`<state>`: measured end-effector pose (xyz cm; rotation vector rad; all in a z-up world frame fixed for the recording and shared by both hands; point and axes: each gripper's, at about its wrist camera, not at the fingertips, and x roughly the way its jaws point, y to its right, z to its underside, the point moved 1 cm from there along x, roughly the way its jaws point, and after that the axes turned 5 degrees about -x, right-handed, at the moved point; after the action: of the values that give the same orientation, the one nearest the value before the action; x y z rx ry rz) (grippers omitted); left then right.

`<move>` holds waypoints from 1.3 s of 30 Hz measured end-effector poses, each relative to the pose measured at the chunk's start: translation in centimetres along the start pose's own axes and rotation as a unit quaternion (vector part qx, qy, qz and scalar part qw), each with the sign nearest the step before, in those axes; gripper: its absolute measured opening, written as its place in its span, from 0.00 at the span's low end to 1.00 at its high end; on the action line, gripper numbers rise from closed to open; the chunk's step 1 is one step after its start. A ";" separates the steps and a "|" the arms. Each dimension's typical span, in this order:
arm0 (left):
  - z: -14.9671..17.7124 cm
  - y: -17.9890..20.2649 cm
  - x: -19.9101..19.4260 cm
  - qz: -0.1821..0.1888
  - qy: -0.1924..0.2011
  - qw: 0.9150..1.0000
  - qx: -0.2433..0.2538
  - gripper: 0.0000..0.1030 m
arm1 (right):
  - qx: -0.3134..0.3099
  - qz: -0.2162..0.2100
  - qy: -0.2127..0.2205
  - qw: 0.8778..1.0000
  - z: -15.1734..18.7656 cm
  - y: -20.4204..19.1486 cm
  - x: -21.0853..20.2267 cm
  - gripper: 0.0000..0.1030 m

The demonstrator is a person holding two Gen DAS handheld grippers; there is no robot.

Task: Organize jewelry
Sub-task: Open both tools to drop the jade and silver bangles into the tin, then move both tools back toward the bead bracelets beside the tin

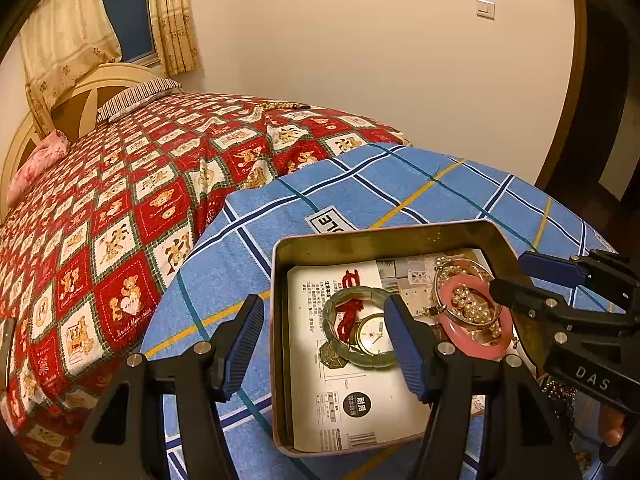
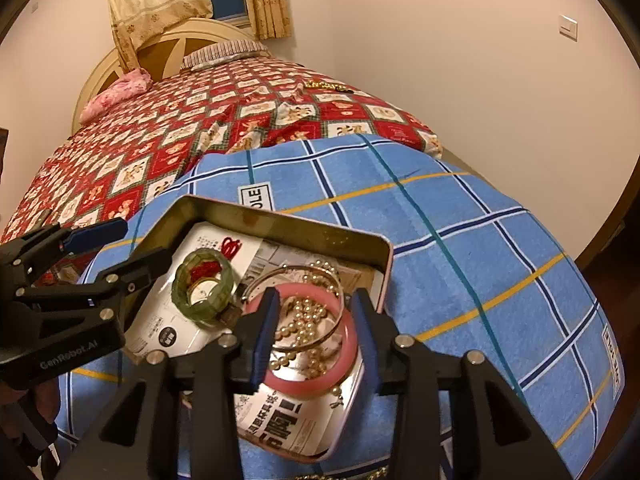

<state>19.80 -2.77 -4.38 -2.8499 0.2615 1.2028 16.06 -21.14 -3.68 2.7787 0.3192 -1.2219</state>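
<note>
A shallow metal tin [image 1: 400,236] lies on a blue checked towel [image 1: 248,248] spread over the bed; it is lined with printed paper [image 1: 344,400]. Inside, toward the left hand's side, a green bangle [image 1: 352,326] rings a gold-faced watch [image 1: 372,334] and a red cord [image 1: 349,314]. Toward the right hand's side, a pink bangle [image 2: 308,380] lies with a thin gold bangle [image 2: 296,312] and a pearl strand [image 2: 304,316] heaped inside and over it.

The left hand-held gripper [image 1: 324,350] is spread wide, one finger outside the tin wall, the other over the paper just beside the green bangle; nothing is held. The right hand-held gripper [image 2: 314,338] is parted at middling width and poised over the pink bangle, straddling its centre; from the left wrist view its fingers [image 1: 516,296] hover at the pearls. Contact cannot be confirmed.

Judged step: a piece on the pink-bangle side is to be taken up by the right gripper.

Notes for good execution:
- One piece only should be committed to. If the pink bangle is wanted, one finger should go inside the ring and one outside, closing across the band.
- The pearls and gold bangle overlap it, so a slow, low lift is advised; tangled pieces may be dragged along.
- The tin is likely light on soft bedding; its near wall could be steadied by the left gripper.
- A hard polished bangle may slip from a pinch.
</note>
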 end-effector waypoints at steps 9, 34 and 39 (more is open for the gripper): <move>1.8 -0.3 -2.1 0.012 0.006 1.000 -0.020 0.61 | 0.011 -0.006 0.001 1.000 1.8 0.2 -1.6 0.44; 12.4 2.4 -7.8 0.004 -0.006 0.999 -0.031 0.61 | 0.065 0.027 -0.018 0.997 12.9 3.2 -7.3 0.55; 13.8 3.4 -8.5 0.004 -0.009 1.000 -0.022 0.61 | 0.051 0.026 -0.018 0.998 13.6 1.9 -7.6 0.55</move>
<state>3.58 -3.59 -7.86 -2.8768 0.2472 1.2509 1.78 -26.43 -7.29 2.8262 0.1856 -1.3105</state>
